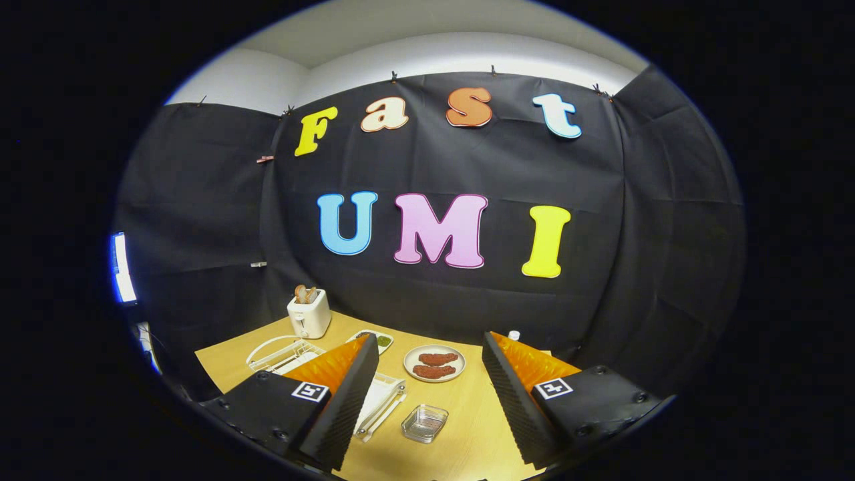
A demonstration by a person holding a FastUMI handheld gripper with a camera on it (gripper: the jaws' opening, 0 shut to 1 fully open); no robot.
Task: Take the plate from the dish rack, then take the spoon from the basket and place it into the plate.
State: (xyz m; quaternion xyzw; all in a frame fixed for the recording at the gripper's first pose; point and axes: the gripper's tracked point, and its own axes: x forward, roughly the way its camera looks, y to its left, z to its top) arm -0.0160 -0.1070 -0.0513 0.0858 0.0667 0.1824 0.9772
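While the gripper point(427, 394) is held above the wooden table point(467, 434), its two fingers are spread wide apart and nothing is gripped between them. In the gripper view, a small clear square dish point(425, 423) is seen on the table in the gap between the fingers, nearer the left finger. Beyond it, ahead of the fingers and also within the gap, a round pale plate point(434, 363) is set flat on the table, and two reddish-brown pieces of food point(433, 365) are laid on it. Whether this is the plate of the task cannot be told.

A white wire dish rack point(280, 353) is seen beyond the left finger, partly hidden by it, and a second white frame-like tray point(382, 401) lies just beside the inner edge of that finger. What is held in either cannot be made out, and no spoon can be picked out for certain. Behind the rack, near the far corner of the table, a white toaster point(309, 312) stands upright with two slices of toast point(306, 293) sticking out of its top. A small dish with something green point(381, 341) is placed just past the tip of the left finger. A small white cap-like object point(514, 335) is visible just beyond the tip of the right finger.
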